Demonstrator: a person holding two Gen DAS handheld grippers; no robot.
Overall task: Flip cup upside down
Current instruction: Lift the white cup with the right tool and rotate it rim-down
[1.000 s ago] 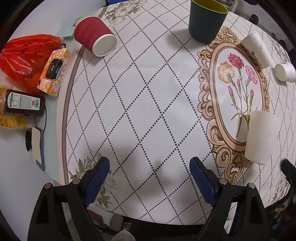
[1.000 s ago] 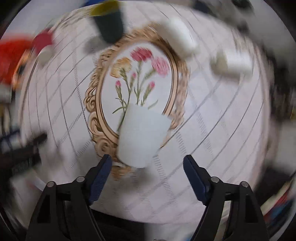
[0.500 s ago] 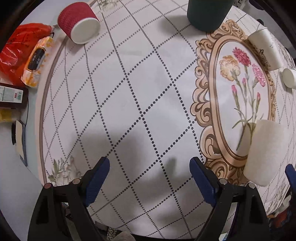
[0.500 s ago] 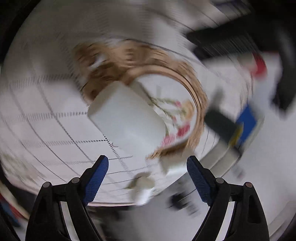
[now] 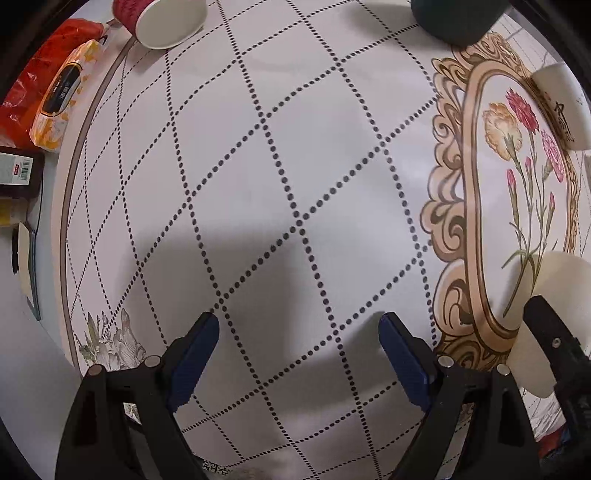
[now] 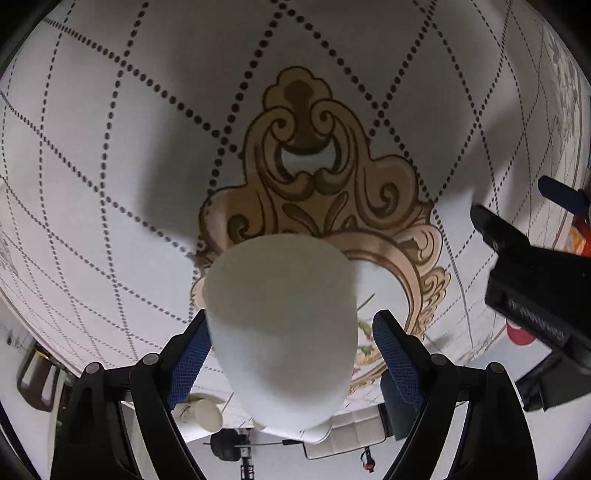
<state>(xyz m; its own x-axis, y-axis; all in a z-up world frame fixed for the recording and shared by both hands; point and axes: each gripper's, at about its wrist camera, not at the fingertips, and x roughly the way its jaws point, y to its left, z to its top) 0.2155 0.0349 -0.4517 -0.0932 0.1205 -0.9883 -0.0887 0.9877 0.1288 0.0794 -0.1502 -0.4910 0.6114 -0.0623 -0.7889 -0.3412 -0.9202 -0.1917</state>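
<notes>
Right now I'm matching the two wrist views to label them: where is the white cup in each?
Left wrist: the white cup sits at the far right edge, partly behind the right gripper's finger.
Right wrist: the cup fills the lower centre, between the right gripper's open fingers.
Shared landmark: the gold scroll frame printed on the cloth, next to the cup.

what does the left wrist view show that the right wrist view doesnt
Only the left wrist view: the red cup lying on its side, the dark green cup, the orange packet, and the left hand-held gripper open over bare cloth. Only the right wrist view: the right hand-held gripper open around the white cup. Both: that cup and the patterned tablecloth.
</notes>
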